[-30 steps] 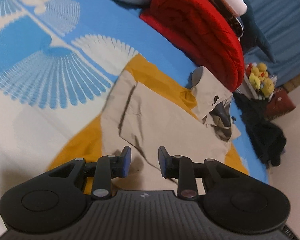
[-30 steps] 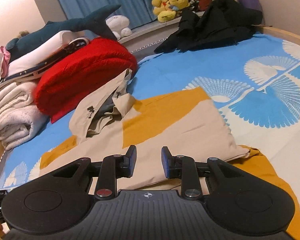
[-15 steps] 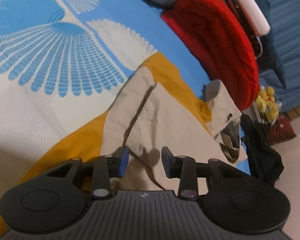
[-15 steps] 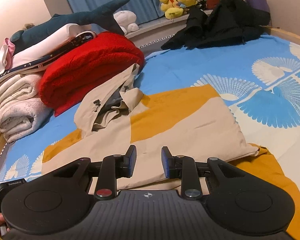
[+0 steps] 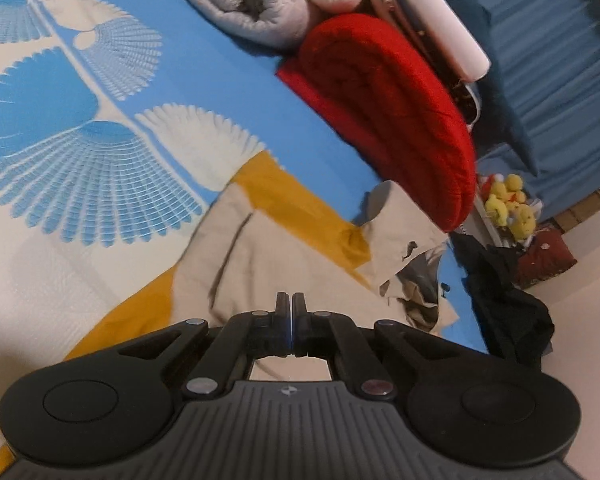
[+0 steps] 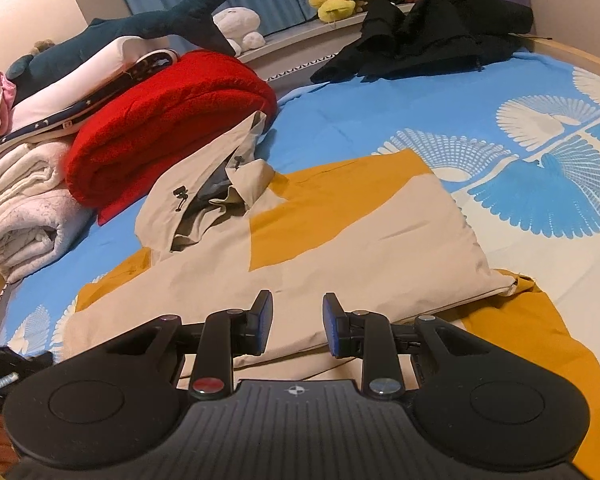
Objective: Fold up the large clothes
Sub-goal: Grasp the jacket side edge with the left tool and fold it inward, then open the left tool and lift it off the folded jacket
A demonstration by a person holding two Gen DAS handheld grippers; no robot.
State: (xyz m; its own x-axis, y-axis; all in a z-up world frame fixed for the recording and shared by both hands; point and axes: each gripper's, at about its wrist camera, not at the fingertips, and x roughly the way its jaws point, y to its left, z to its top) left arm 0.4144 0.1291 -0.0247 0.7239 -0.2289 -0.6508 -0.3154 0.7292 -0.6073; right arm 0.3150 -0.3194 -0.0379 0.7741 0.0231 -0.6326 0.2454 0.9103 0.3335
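Since a second ago the left gripper (image 5: 291,304) has pinched its fingers together, apparently on the beige-and-mustard fabric jacket's (image 6: 340,232) near hem, below the red rolled blanket (image 6: 168,120) on the bed; right gripper (image 6: 296,322) hovers wide open; grasping step underway; next, right must grip too.

Jacket (image 6: 340,240) flat on bed (image 6: 400,120); rolled blanket (image 6: 172,120) behind its collar.

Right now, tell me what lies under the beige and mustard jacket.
The jacket lies spread on the blue fan-print bedspread, which shows on all sides of it. Its collar end leans against the red blanket. Whatever is directly beneath the fabric is covered.
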